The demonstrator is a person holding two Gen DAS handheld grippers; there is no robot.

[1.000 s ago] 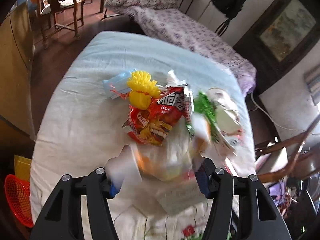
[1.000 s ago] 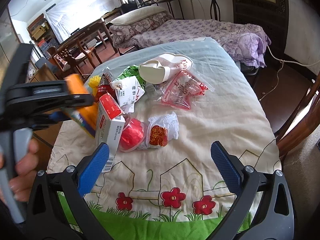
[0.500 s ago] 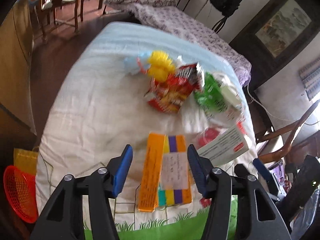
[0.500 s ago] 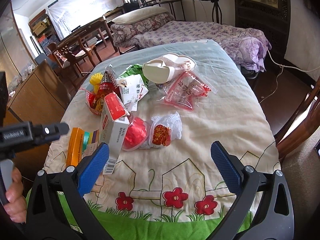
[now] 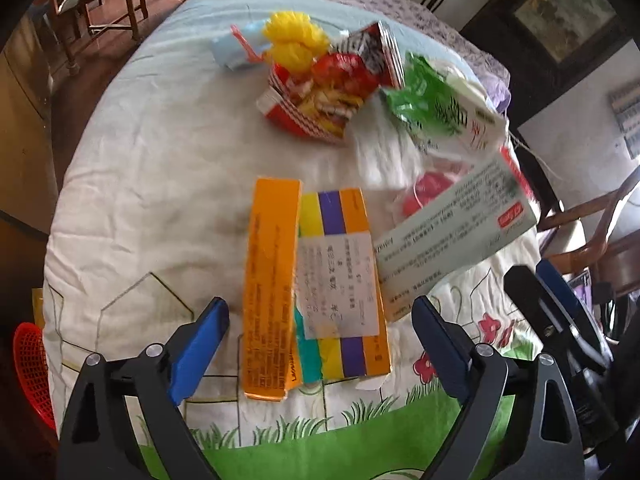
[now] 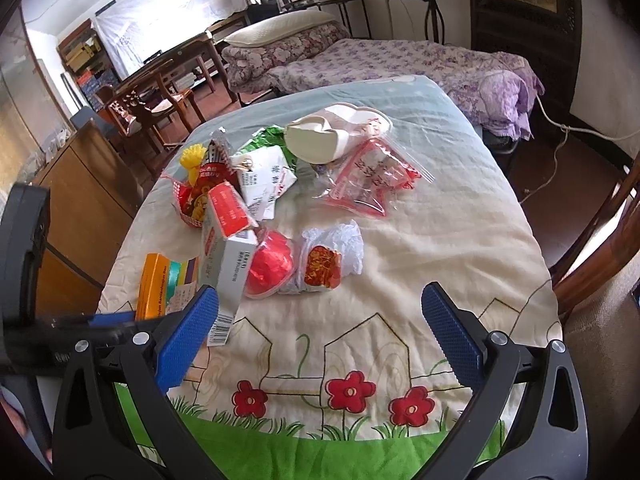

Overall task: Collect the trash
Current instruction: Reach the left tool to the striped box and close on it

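Observation:
Trash lies on a cloth-covered table (image 6: 400, 320). An orange striped box (image 5: 312, 280) lies flat near the front edge; it also shows in the right wrist view (image 6: 166, 284). My left gripper (image 5: 320, 344) is open, its blue pads either side of the box's near end, not touching it. A white and red carton (image 6: 226, 256) stands beside a red cup (image 6: 270, 268) and a white wrapper (image 6: 330, 260). My right gripper (image 6: 320, 336) is open and empty above bare cloth near the front.
Further back lie a red snack bag (image 5: 324, 92), a yellow toy (image 5: 294, 42), a green wrapper (image 5: 428, 96), a white bowl (image 6: 336, 136) and a clear red-printed bag (image 6: 372, 178). A red basket (image 5: 30, 372) sits on the floor left. A wooden chair (image 6: 600, 240) stands right.
My left gripper let go of the orange box, which now lies flat on the cloth, and drew back and lower with wider jaws. My right gripper stayed still.

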